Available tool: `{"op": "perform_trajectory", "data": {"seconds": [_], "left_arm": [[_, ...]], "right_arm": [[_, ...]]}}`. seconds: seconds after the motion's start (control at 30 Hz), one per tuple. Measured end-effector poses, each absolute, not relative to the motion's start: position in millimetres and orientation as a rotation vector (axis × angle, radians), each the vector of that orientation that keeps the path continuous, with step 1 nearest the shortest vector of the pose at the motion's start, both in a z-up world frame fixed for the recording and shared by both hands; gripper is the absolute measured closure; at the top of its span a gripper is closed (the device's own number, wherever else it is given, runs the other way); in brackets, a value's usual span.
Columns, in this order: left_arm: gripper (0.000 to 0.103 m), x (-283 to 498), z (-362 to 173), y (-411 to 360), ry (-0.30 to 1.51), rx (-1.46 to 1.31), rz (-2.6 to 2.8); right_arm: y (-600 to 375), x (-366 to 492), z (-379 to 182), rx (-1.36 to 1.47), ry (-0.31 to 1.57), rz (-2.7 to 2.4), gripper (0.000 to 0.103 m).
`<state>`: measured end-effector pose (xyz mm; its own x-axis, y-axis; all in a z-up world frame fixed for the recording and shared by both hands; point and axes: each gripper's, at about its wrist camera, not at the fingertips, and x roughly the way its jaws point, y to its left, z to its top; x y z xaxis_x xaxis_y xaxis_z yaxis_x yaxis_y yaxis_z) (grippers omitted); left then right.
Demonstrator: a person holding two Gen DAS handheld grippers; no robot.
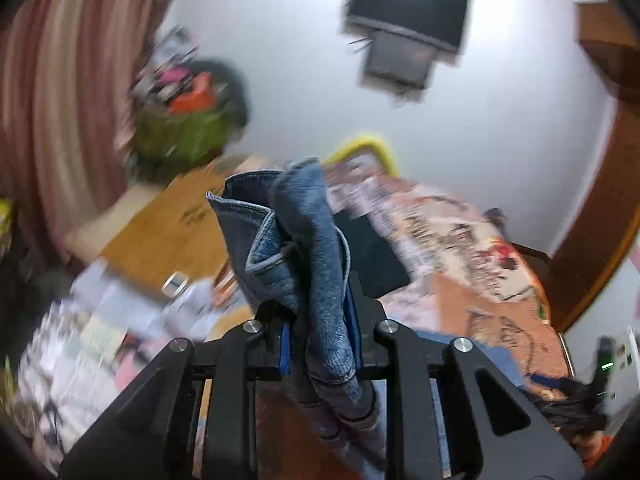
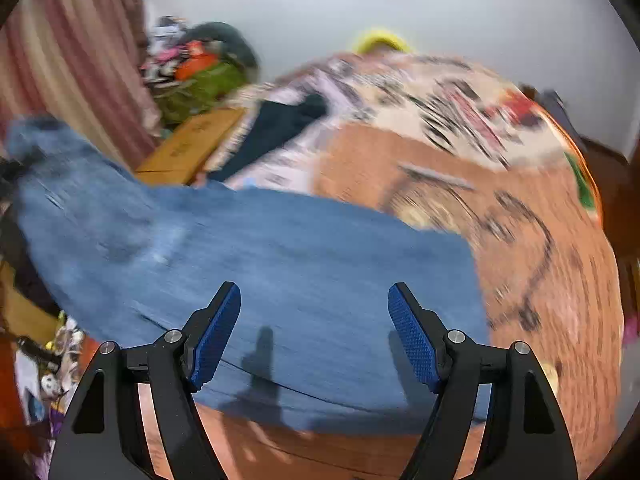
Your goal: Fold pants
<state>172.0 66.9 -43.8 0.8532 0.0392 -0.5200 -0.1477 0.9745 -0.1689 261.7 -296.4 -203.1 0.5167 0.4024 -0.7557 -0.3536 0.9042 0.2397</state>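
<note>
The pants are blue jeans. In the left wrist view my left gripper [image 1: 320, 344] is shut on a bunched leg end of the jeans [image 1: 296, 240] and holds it up above the bed. In the right wrist view the jeans [image 2: 280, 264] lie spread across the orange patterned bedspread [image 2: 520, 208], with their left end rising toward the upper left. My right gripper [image 2: 314, 336] is open and empty, its blue pads [image 2: 216, 332] a little above the near part of the jeans. Both views are blurred by motion.
A dark garment [image 2: 276, 128] lies on the far side of the bed. A cardboard box [image 2: 192, 144] and a heap of clothes [image 2: 200, 72] sit at the left by a striped curtain [image 2: 72, 60]. A wall-mounted screen [image 1: 404, 12] hangs above. A wooden door frame [image 1: 600, 220] stands at right.
</note>
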Motion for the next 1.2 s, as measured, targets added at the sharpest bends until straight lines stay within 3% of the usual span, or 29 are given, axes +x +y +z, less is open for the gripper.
{"op": "perform_trajectory", "data": {"seconds": [0.13,0.37,0.97,1.03,1.2], "left_arm": [[0.081,186.6,-20.9,15.7,0.5,-0.145,-0.018],[0.082,225.5,-12.0,-72.2,0.535,-0.062,-0.176],[0.081,290.9,-90.4,-230.4,0.868,0.0,-0.489],[0.076,289.6,-99.4,-240.9,0.901,0.03,-0.516],[0.027,275.7,-102.0,-256.9,0.913,0.084,-0.547]], "right_arm": [[-311.0,262.8,-235.9,0.128,0.997,0.45,0.03],[-315.8,260.6,-237.4,0.182,0.98,0.482,0.027],[-329.8,250.5,-233.5,0.239,0.944,0.497,0.03],[-335.3,246.0,-231.1,0.249,0.94,0.498,0.03],[-349.3,231.5,-224.9,0.261,0.923,0.498,0.03]]}}
